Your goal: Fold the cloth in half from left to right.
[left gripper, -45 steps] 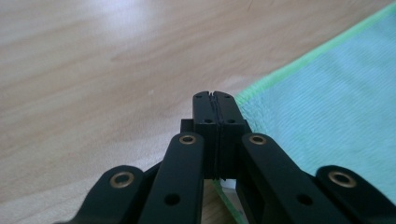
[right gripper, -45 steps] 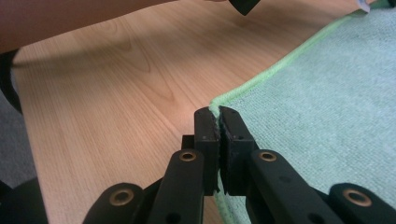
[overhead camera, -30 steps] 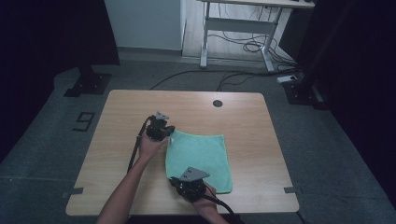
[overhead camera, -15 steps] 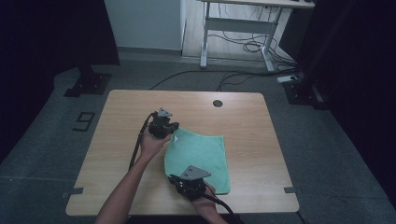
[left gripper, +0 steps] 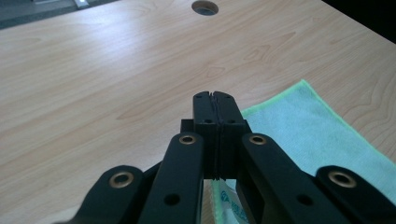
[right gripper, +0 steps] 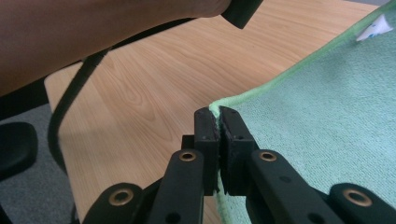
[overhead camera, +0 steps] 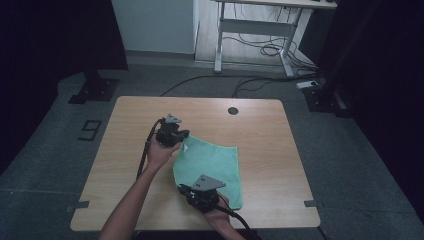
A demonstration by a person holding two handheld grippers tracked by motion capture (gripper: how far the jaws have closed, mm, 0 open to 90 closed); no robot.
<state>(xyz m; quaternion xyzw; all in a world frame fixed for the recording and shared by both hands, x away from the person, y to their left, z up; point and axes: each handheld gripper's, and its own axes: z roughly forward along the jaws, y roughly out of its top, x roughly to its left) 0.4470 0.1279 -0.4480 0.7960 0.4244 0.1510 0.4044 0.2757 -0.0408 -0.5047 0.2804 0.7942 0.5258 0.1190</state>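
Observation:
A green cloth lies on the light wooden table, spread toward the near right. My left gripper is shut on the cloth's far left corner, by the white label, and holds it a little off the table. In the left gripper view the jaws are pressed together, with the cloth below and to the right. My right gripper is at the near left corner. In the right gripper view its jaws pinch the cloth's green hem.
A round cable hole sits near the table's far edge. The left gripper's black cable runs along the forearm, which crosses the right gripper view. A white desk frame and floor cables stand beyond the table.
My left gripper has risen a little with the cloth's far left corner, pulling that edge up and inward. The right gripper has stayed in place.

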